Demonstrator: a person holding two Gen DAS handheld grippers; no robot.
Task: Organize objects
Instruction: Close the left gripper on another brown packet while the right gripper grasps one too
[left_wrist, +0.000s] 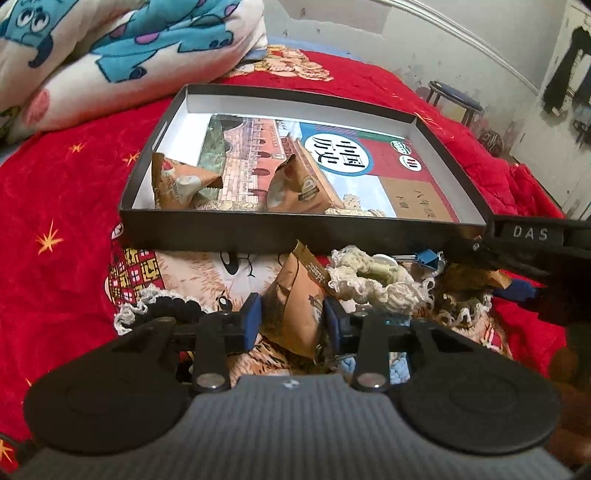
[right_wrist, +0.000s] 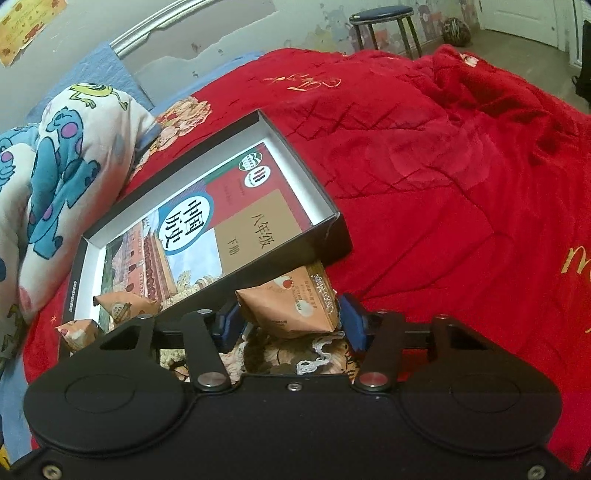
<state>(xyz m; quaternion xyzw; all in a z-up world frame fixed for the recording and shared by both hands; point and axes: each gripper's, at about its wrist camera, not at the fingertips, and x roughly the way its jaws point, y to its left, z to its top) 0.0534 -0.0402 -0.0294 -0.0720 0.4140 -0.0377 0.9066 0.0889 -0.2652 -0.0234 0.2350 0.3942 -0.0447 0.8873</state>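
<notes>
On a red bedspread (right_wrist: 443, 184), each gripper pinches an orange packet just near a black box (left_wrist: 258, 229): left gripper (left_wrist: 291, 317) on packet (left_wrist: 295, 306), right gripper (right_wrist: 288, 321) on second packet (right_wrist: 291, 306). Inside the box lie a book (left_wrist: 332, 166) and two more packets (left_wrist: 181, 181).

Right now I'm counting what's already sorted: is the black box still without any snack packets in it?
No, two orange snack packets already lie inside the black box, on top of the history book.

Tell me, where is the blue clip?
In the left wrist view, the blue binder clip lies on the bed just outside the black box's front wall, toward its right end, beside the lacy white scrunchie.
</notes>
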